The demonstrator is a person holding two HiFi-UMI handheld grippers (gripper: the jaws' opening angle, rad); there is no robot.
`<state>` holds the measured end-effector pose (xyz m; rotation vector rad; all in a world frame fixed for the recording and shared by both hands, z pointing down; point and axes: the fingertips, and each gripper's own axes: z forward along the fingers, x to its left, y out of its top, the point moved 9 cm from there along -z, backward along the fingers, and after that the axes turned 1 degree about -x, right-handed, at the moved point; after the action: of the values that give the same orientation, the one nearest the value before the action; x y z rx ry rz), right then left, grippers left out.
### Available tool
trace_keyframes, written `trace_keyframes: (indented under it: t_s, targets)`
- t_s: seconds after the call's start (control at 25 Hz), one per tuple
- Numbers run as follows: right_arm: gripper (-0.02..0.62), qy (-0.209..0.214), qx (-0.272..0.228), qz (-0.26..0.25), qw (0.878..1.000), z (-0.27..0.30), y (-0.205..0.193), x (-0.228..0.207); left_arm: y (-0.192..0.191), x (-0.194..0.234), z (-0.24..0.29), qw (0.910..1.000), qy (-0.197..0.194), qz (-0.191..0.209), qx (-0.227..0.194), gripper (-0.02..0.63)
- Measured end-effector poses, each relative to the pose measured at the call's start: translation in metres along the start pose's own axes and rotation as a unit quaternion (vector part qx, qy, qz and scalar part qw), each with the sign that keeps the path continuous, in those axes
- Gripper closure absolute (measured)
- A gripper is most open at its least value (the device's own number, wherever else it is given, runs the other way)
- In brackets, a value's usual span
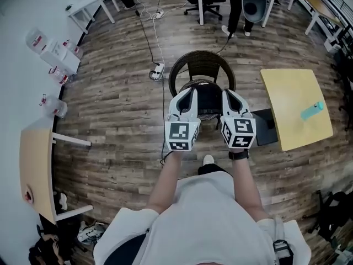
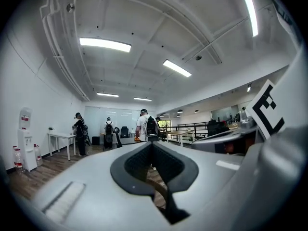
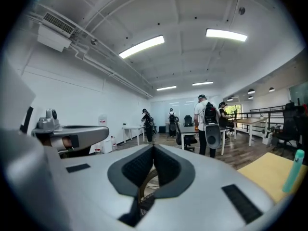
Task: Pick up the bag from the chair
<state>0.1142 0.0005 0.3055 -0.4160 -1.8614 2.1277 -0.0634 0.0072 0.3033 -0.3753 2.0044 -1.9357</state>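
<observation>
A round dark wicker chair (image 1: 202, 65) stands on the wood floor right in front of me. On its seat lies a black bag (image 1: 208, 99), partly hidden by both grippers. My left gripper (image 1: 191, 91) hovers over the bag's left side and my right gripper (image 1: 226, 92) over its right side, both pointing away from me. The left gripper's pads (image 2: 144, 154) meet at the tip with nothing between them. The right gripper's pads (image 3: 166, 161) also meet empty, with a bit of the wicker chair (image 3: 147, 186) showing through the gap behind them.
A yellow table (image 1: 295, 106) with a teal bottle (image 1: 312, 111) stands to the right, a black base (image 1: 266, 127) beside it. A power strip (image 1: 158, 70) and cables lie on the floor left of the chair. A wooden table (image 1: 36, 170) stands at the left. People (image 3: 208, 124) stand further off.
</observation>
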Motion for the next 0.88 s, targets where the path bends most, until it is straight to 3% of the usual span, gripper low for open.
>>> trace_keyframes:
  t_s: [0.2, 0.44, 0.88]
  targets:
    - [0.588, 0.015, 0.02, 0.015, 1.0, 0.045, -0.004, -0.048, -0.017, 0.004, 0.062, 0.9991, 0.019, -0.017, 0.034, 0.597]
    - [0.588, 0.025, 0.069, 0.046, 0.996, 0.08, -0.045, -0.073, -0.06, 0.011, 0.093, 0.9952, 0.02, -0.028, 0.092, 0.597]
    - [0.588, 0.037, 0.163, 0.061, 0.984, 0.144, -0.126, -0.073, -0.149, 0.039, 0.129, 0.9821, 0.005, -0.061, 0.178, 0.597]
